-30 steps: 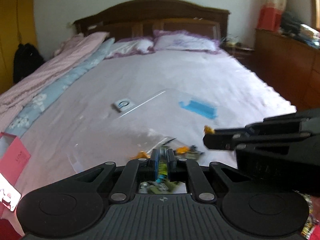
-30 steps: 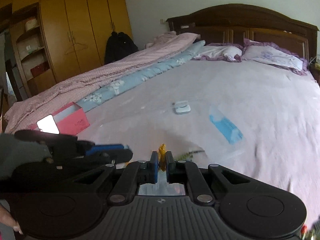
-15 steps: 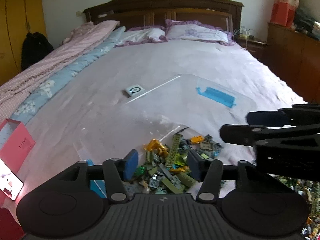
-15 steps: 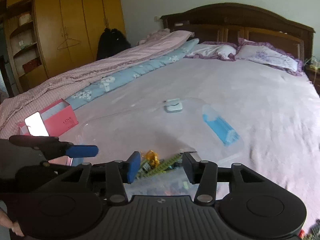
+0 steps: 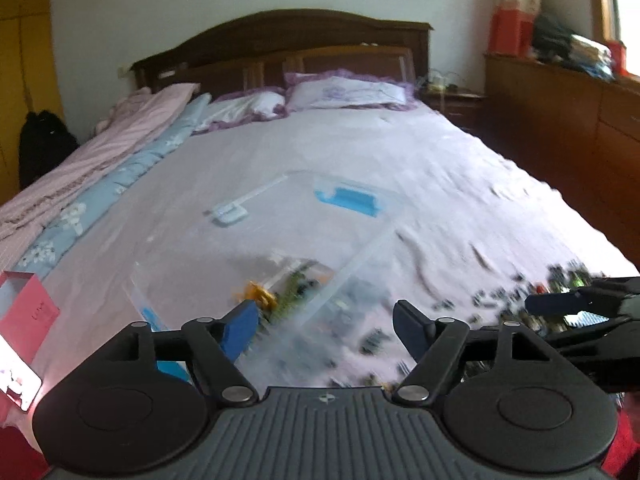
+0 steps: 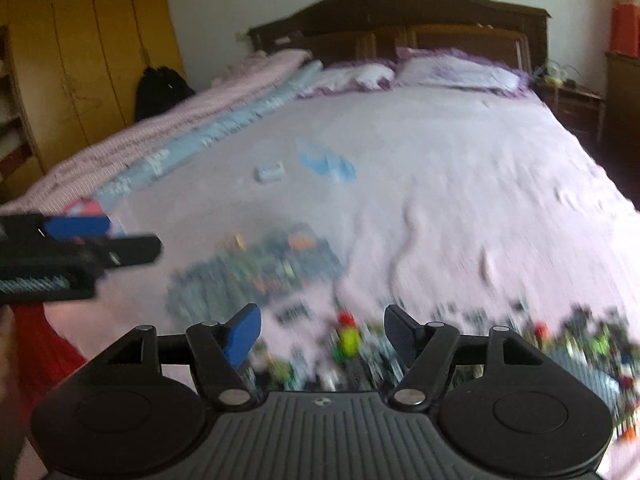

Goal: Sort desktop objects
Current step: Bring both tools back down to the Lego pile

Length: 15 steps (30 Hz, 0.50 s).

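1. Left wrist view: the left gripper (image 5: 326, 326) stands wide, its jaws having just been opening, with nothing clamped between them. Under and ahead of it lies a clear bin (image 5: 360, 252) on the bed (image 5: 400, 152), with a blue latch (image 5: 346, 199) on its far end. A small heap of bricks (image 5: 288, 296) sits inside the bin, one yellow piece on top. More bricks lie loose on the sheet to the right (blurred, hard to tell apart). The right gripper (image 5: 576, 308) reaches in from the right edge, over those loose pieces. A pink box (image 5: 28, 312) stands at the left edge.

2. Right wrist view: the right gripper (image 6: 322, 330) is also spread wide, jaws just opened, nothing gripped. Loose bricks (image 6: 348, 340) lie on the sheet just ahead of it, a yellow-green one between the fingers. The bin's heap (image 6: 260, 268) shows further off to the left (very blurred). The left gripper (image 6: 108, 236) enters from the left edge.
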{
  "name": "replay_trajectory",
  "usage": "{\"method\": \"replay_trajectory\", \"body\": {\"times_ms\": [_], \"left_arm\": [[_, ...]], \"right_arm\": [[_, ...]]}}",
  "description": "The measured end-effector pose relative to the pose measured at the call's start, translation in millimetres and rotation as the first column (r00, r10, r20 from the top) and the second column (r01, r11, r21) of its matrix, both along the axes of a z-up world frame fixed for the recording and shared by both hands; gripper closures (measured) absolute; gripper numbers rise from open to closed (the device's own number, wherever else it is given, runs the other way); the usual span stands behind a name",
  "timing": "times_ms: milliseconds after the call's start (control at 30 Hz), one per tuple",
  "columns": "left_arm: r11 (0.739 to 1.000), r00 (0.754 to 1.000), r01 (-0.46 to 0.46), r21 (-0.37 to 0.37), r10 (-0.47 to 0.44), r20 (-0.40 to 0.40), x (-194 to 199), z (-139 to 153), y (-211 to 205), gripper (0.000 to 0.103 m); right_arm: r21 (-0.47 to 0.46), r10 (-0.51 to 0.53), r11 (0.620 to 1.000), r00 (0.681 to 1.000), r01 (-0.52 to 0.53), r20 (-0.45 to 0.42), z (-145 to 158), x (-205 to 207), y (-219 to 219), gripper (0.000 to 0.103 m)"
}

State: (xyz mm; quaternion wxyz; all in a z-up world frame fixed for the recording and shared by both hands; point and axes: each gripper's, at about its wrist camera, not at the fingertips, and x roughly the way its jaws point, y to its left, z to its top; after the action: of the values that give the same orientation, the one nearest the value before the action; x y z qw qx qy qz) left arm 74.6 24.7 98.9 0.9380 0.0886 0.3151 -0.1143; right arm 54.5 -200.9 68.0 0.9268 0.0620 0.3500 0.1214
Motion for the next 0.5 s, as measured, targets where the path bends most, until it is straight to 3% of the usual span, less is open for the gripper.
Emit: {"method": "replay_trajectory", "body": {"times_ms": [100, 233, 367, 500], "left_arm": [[0.999, 0.999, 0.03, 0.02, -0.029, -0.031, -15.5, -17.1, -10.9, 0.019], [0.998, 0.99, 0.056, 0.032, -0.052, -0.129, -25.8, -52.9, -22.6, 0.019], [0.998, 0.974, 0.058, 0.004, -0.055, -0.222, -26.6, -81.1, -24.9, 0.02], [0.999, 0.967, 0.035, 0.001, -0.034, -0.251, -22.2, -93.0, -19.8, 0.02]], "right_arm": [[-0.016, -0.014, 1.0, 0.999, 0.013, -0.05, -24.6, -15.6, -5.0, 0.033], [-0.044, -0.033, 0.999, 0.994, 0.028, -0.106, -48.6, -25.7, 0.1, 0.033], [-0.065, -0.039, 0.997, 0.992, 0.031, -0.123, -61.2, -31.2, 6.7, 0.037], [-0.046, -0.053, 0.998, 0.99, 0.047, -0.134, -65.9, -31.0, 1.3, 0.039]]}}
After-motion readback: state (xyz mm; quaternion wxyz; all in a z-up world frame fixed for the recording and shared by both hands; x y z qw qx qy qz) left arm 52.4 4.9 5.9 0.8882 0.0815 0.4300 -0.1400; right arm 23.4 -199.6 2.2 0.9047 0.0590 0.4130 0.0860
